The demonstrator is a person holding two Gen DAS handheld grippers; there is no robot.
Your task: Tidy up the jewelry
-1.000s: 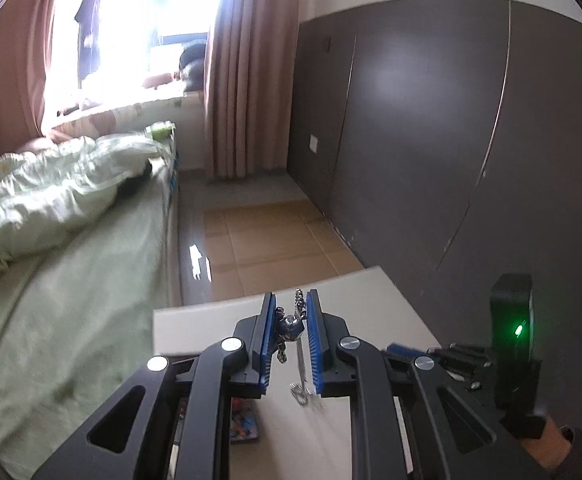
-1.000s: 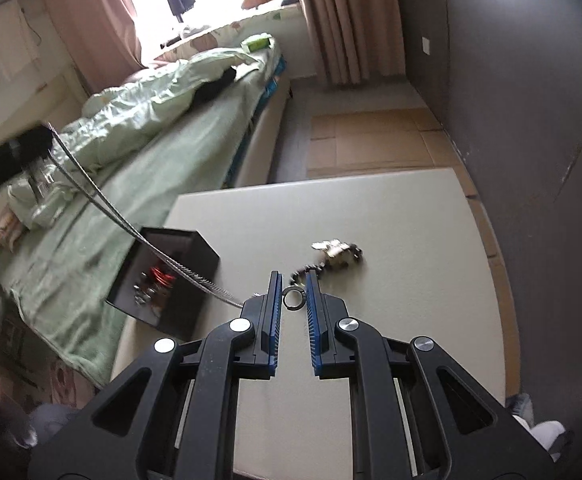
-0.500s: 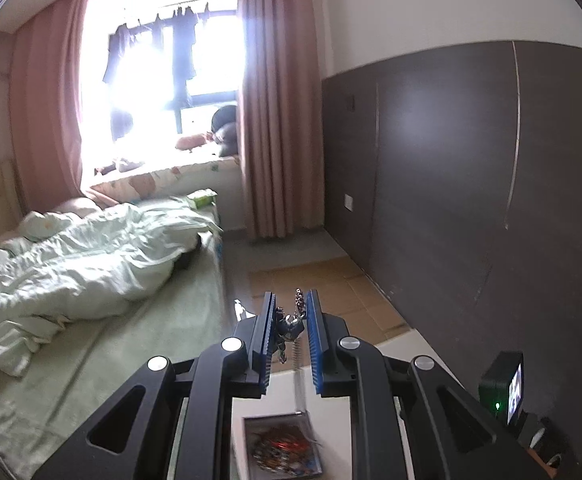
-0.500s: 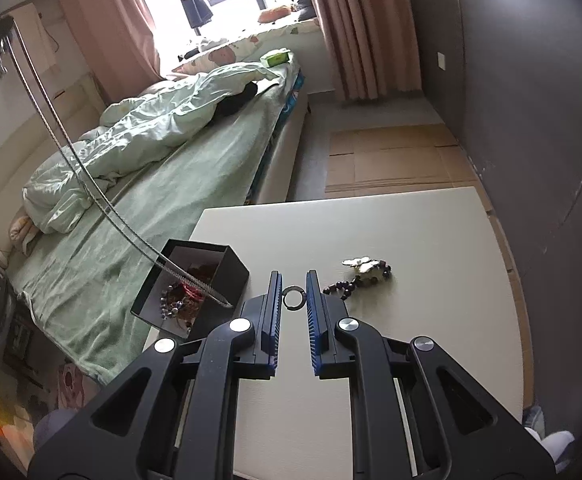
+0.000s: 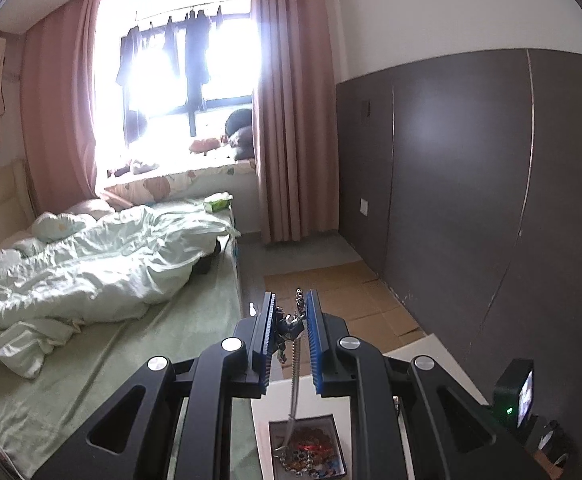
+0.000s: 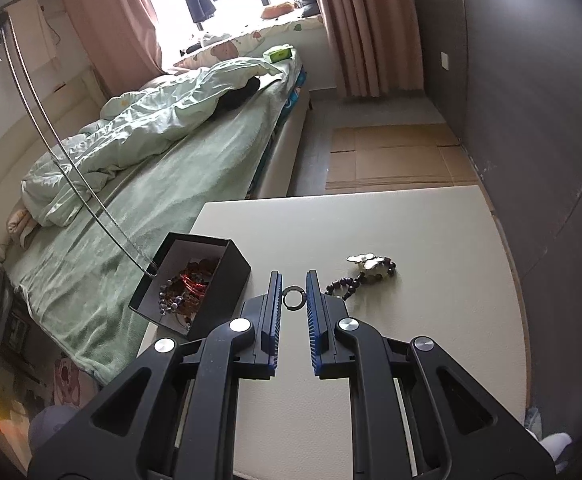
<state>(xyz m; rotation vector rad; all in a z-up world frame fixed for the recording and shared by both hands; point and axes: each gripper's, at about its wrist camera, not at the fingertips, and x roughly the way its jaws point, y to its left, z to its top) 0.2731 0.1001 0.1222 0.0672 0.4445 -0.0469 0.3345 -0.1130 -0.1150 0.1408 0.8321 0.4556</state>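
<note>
My left gripper (image 5: 289,310) is shut on a silver chain necklace (image 5: 294,380) by its clasp end, held high. The chain hangs down into the black jewelry box (image 5: 309,450) below. In the right wrist view the same chain (image 6: 71,172) slants down from the upper left, its end just over the box (image 6: 195,280), which holds beads and red jewelry. My right gripper (image 6: 294,292) is narrowly closed around a small metal ring (image 6: 294,296) just above the white table (image 6: 431,240). A dark bead bracelet with pale charms (image 6: 365,274) lies just right of it.
A bed with green sheet and rumpled duvet (image 6: 163,128) runs along the table's left side. A dark wall panel (image 6: 531,100) stands on the right. A small device with a green light (image 5: 517,400) sits at the table's right in the left wrist view.
My left gripper has risen high with the chain, whose lower end now trails into the box. My right gripper holds the ring and has pulled back slightly.
</note>
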